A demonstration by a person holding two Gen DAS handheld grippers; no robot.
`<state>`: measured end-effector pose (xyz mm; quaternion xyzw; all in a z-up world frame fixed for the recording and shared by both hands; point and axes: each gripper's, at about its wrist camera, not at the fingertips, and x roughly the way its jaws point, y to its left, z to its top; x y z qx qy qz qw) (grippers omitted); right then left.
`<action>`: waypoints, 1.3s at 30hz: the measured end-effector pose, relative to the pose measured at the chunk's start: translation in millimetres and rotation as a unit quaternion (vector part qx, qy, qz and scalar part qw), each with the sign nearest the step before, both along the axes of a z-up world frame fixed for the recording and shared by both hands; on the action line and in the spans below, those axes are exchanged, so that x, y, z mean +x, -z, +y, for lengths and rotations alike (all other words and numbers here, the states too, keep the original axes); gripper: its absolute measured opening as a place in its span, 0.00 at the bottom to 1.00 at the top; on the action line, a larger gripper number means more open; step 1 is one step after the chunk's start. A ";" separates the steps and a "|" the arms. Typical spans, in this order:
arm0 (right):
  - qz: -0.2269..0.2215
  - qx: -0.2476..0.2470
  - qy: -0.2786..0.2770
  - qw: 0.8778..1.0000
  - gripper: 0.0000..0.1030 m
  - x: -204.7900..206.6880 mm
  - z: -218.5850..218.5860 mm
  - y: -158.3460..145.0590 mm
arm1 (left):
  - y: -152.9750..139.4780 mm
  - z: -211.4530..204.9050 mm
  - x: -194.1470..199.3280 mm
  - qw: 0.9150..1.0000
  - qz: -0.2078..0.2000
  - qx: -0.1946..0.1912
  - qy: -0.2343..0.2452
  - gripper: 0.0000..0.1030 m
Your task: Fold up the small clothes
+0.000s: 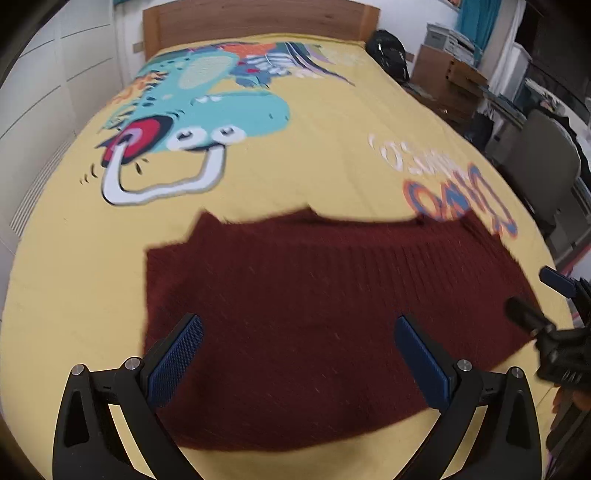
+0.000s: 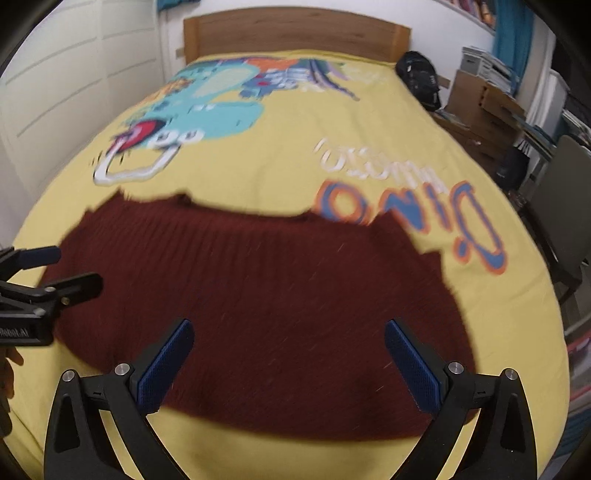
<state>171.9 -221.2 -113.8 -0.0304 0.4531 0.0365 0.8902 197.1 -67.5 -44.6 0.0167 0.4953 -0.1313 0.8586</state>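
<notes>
free: we see bare yellow bedspread [image 1: 332, 155] beyond sweater [image 1: 295, 314] | blocked: headboard [image 1: 258, 18], boxes [image 1: 450, 81], chair [image 1: 546, 173] right

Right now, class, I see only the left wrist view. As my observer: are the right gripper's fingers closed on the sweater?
Observer: No. The right gripper is wide open above the maroon sweater, fingers gripping nothing.
Operator: Where is the sweater's right edge?
Observer: It stops partway across; yellow bedspread shows beyond it.
Operator: And my left gripper?
Observer: Open, over the sweater's left edge.
</notes>
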 end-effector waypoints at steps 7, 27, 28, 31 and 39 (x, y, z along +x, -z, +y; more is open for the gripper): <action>0.031 -0.025 0.012 0.999 1.00 -11.9 3.1 53.2 | 60.9 -10.2 -14.5 0.998 0.042 0.039 0.019 0.99; 0.053 0.023 0.057 0.997 1.00 -14.3 -58.9 58.1 | 83.6 39.5 -13.6 0.998 0.040 0.038 -0.016 0.99; 0.049 0.022 0.056 0.997 1.00 -16.0 -57.2 51.9 | 82.5 40.8 -13.1 0.998 0.047 0.036 -0.010 0.99; 0.040 0.020 0.050 0.998 1.00 -23.2 -51.7 34.4 | 74.0 44.0 -13.3 0.998 0.060 0.026 0.004 0.99; 0.030 0.006 0.041 0.999 1.00 -48.4 -53.7 3.9 | 41.9 82.6 -14.0 0.998 0.067 0.000 -0.020 0.99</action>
